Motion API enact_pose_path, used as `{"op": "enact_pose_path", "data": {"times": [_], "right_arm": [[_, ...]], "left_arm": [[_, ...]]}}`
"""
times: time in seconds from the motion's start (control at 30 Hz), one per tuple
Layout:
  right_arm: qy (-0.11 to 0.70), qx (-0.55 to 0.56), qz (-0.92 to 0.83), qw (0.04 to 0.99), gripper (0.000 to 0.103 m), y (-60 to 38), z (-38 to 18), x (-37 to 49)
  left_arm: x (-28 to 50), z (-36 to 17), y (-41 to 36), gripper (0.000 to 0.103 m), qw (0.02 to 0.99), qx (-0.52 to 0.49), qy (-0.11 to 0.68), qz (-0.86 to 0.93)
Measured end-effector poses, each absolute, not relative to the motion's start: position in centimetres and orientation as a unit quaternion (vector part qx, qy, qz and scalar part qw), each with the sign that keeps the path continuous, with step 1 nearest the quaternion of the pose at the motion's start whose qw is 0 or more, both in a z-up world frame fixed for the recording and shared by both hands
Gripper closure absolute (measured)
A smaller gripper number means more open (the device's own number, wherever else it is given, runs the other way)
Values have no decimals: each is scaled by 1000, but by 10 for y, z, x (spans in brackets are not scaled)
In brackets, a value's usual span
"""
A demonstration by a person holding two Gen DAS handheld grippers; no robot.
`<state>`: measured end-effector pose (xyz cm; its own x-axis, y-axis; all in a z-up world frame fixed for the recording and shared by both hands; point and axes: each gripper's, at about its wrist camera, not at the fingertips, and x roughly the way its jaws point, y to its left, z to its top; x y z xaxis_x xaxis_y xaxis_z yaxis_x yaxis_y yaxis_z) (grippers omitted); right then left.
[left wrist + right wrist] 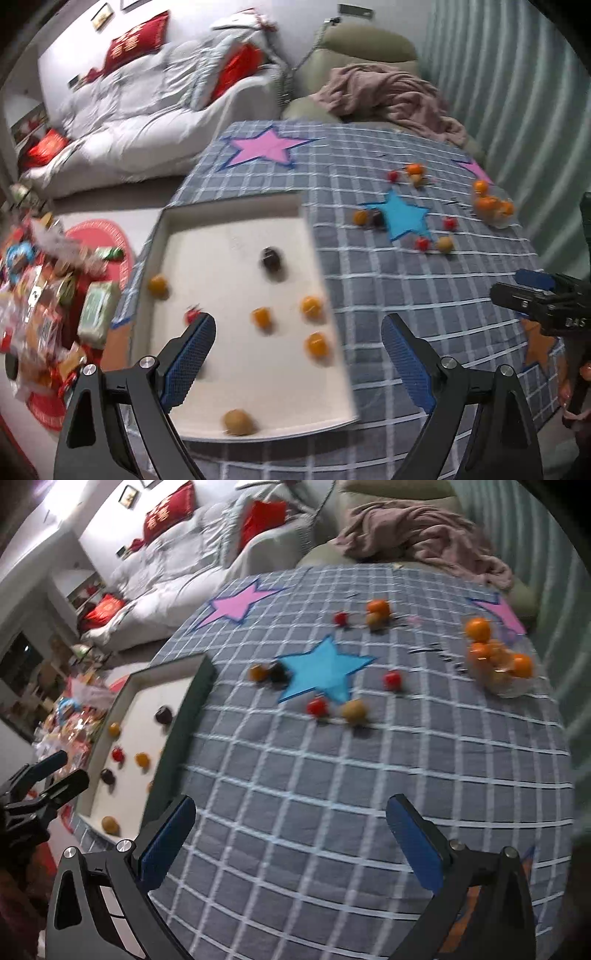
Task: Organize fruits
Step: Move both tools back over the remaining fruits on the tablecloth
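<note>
Left wrist view first: my left gripper (299,354) hangs over the near end of the white tray (236,221), its blue-padded fingers (192,354) spread wide with nothing between them. Below them, near the tray's front edge, lies a brown fruit (239,422); further in sit three small oranges (317,343), a red fruit (192,315) just beside my left finger, another orange (158,285) by the tray's left wall, and a dark fruit (271,258) deeper still. My right gripper (291,834) is likewise wide open and empty, held above bare checked cloth on the table (332,775), well apart from any fruit. Beyond it, loose fruit rings the blue star (325,668): a red one (317,706) touching or nearly touching a brown one (354,710), another red (392,679), an orange and a dark one (279,672) side by side. Farther right, a clear bowl (511,686) holds oranges; a sofa (177,561) lies beyond.
</note>
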<state>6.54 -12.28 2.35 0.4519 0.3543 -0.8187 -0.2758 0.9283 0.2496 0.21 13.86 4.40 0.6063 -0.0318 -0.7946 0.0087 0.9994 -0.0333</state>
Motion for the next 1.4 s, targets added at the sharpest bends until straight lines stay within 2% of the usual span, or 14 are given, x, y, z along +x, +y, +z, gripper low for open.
{"op": "enact_pose_path", "data": {"times": [0.17, 0.33, 0.77, 0.93, 1.17, 1.23, 1.33, 1.4], "right_arm": [[484, 30, 160, 860, 0, -144, 23, 73], [491, 10, 133, 861, 0, -150, -3, 86], [479, -17, 124, 869, 3, -133, -48, 128], [464, -27, 126, 876, 19, -120, -51, 142], [445, -42, 136, 884, 30, -108, -52, 152], [438, -54, 141, 886, 48, -105, -51, 152], [435, -52, 148, 887, 69, -107, -50, 153], [435, -44, 151, 887, 73, -111, -50, 152]], "left_arm": [[22, 50, 100, 11, 895, -4, 445, -42], [51, 34, 64, 11, 888, 22, 456, -45], [94, -11, 40, 11, 881, 47, 470, -13], [103, -17, 50, 11, 883, 35, 468, 5], [119, -24, 40, 11, 883, 55, 465, -11], [123, -25, 34, 11, 884, 64, 462, -16], [129, -27, 29, 11, 885, 66, 461, -20], [133, -29, 26, 11, 884, 63, 463, -25]]}}
